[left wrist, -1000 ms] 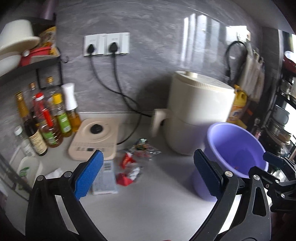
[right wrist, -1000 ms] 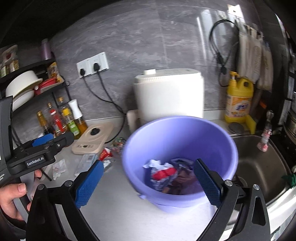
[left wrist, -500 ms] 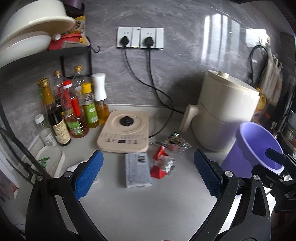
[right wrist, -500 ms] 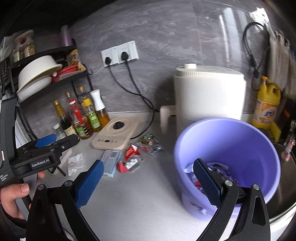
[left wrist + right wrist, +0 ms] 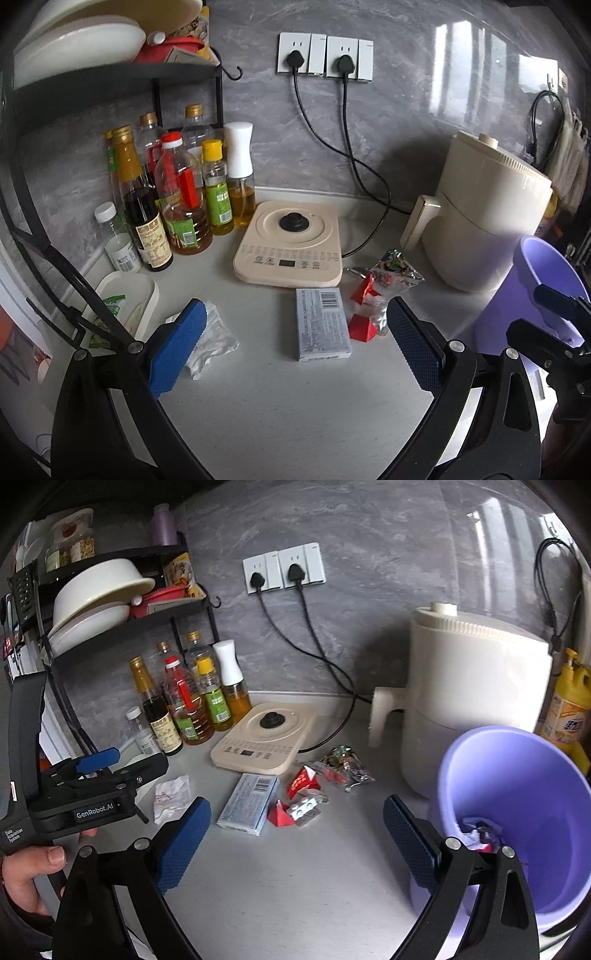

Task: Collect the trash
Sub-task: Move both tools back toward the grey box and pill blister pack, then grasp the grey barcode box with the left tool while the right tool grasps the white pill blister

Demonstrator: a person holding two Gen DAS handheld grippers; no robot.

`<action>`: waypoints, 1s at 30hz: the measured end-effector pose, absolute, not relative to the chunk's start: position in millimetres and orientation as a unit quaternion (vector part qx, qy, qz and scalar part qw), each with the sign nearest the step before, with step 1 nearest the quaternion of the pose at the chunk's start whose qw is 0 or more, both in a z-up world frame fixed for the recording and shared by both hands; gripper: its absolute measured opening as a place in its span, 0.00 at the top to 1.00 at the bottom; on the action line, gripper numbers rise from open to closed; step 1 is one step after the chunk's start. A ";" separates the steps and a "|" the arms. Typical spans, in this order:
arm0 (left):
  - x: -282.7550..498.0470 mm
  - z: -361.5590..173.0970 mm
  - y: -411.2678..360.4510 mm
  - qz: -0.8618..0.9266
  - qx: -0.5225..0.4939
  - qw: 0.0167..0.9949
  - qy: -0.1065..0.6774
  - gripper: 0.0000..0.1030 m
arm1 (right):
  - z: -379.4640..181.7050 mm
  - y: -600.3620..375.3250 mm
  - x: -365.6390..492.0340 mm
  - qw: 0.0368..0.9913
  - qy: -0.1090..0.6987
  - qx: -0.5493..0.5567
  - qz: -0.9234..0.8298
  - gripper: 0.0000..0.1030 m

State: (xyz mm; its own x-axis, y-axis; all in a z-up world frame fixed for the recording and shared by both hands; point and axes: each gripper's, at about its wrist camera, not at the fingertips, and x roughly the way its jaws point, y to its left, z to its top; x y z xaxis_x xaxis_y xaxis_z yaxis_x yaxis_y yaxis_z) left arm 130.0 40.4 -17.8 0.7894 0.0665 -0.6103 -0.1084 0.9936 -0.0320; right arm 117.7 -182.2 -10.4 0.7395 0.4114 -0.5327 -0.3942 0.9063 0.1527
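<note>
Trash lies on the pale counter: a flat grey-blue box [image 5: 322, 324] [image 5: 248, 804], red wrappers [image 5: 364, 317] [image 5: 291, 800], a shiny foil packet [image 5: 397, 271] [image 5: 343, 764] and a crumpled white tissue [image 5: 212, 339] [image 5: 170, 797]. A purple bucket [image 5: 517, 812] [image 5: 543, 291] at the right holds wrappers. My left gripper [image 5: 295, 356] hovers open above the box, its left pad over the tissue. My right gripper [image 5: 295, 843] is open and empty, with the trash pile ahead and the bucket by its right finger.
A beige induction cooker [image 5: 290, 243] sits behind the trash, with several sauce bottles [image 5: 177, 195] to its left under a black shelf of bowls [image 5: 99, 594]. A cream air fryer [image 5: 484, 218] stands at the right, plugged cords run to the wall sockets [image 5: 325, 57], and a white dish [image 5: 125, 299] sits far left.
Both views have swung left, away from the bucket and toward the trash pile. The left gripper has come closer to the box and tissue. Both stay open.
</note>
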 end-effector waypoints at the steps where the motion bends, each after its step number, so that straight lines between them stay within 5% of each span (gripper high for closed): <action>1: 131.5 -19.5 41.4 0.045 -0.033 0.945 0.323 0.06 | -12.0 -180.0 120.2 0.931 0.294 0.016 0.218 0.13; 14: 160.4 -55.2 43.3 0.017 -0.041 0.933 0.357 0.06 | -30.2 -159.8 139.9 0.916 0.337 0.006 0.216 0.34; 30: 203.1 -108.9 32.9 -0.005 -0.043 0.913 0.405 0.06 | -46.9 -144.0 159.1 0.907 0.373 -0.023 0.192 0.38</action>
